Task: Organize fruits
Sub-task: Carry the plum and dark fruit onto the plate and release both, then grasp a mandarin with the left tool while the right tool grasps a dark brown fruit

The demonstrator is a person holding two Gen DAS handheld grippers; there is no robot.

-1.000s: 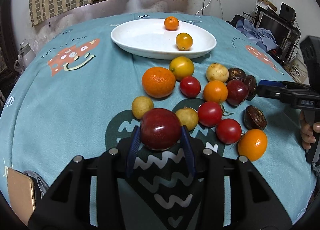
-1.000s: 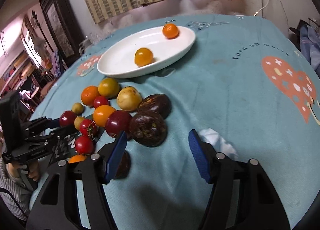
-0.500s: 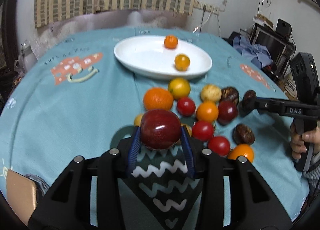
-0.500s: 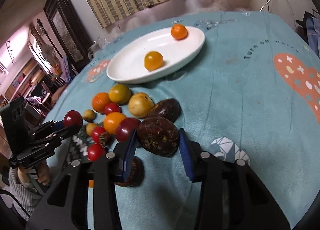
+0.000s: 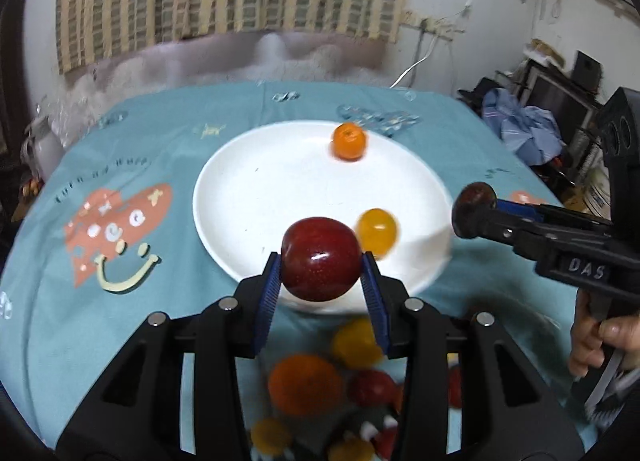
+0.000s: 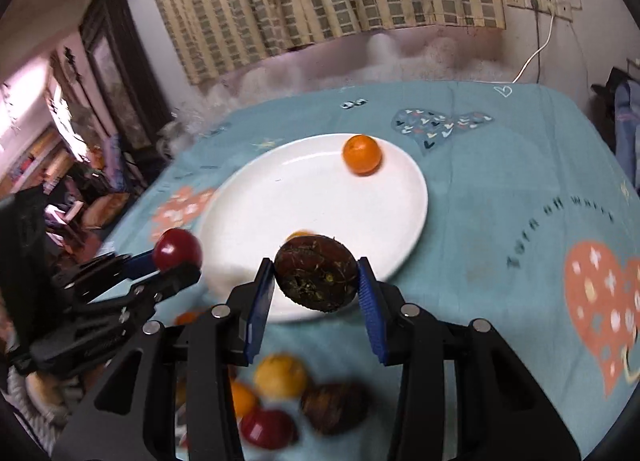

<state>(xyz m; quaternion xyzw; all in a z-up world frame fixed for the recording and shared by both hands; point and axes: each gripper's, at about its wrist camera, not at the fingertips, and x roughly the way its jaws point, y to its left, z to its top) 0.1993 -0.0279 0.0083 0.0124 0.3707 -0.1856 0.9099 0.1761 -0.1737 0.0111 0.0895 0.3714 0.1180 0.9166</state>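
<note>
My left gripper (image 5: 320, 277) is shut on a dark red plum (image 5: 320, 259) and holds it in the air over the near rim of the white plate (image 5: 256, 197). My right gripper (image 6: 316, 281) is shut on a dark brown passion fruit (image 6: 316, 277), also raised at the plate's (image 6: 304, 197) near edge. A small orange (image 5: 349, 141) and a yellow fruit (image 5: 377, 231) lie on the plate. The right gripper with its fruit (image 5: 476, 201) shows at the right of the left wrist view. The left gripper with the plum (image 6: 177, 251) shows at the left of the right wrist view.
Several loose fruits, orange (image 5: 306, 383), yellow (image 5: 354, 341) and red (image 5: 370, 387), lie on the teal tablecloth (image 5: 80, 301) below the grippers. More fruits (image 6: 280, 377) and another passion fruit (image 6: 334, 407) show blurred under the right gripper. Clutter stands beyond the table's right edge.
Both grippers have lifted and moved forward from the fruit pile to the plate's near rim. The right gripper closed on the passion fruit and raised it; the left kept the plum.
</note>
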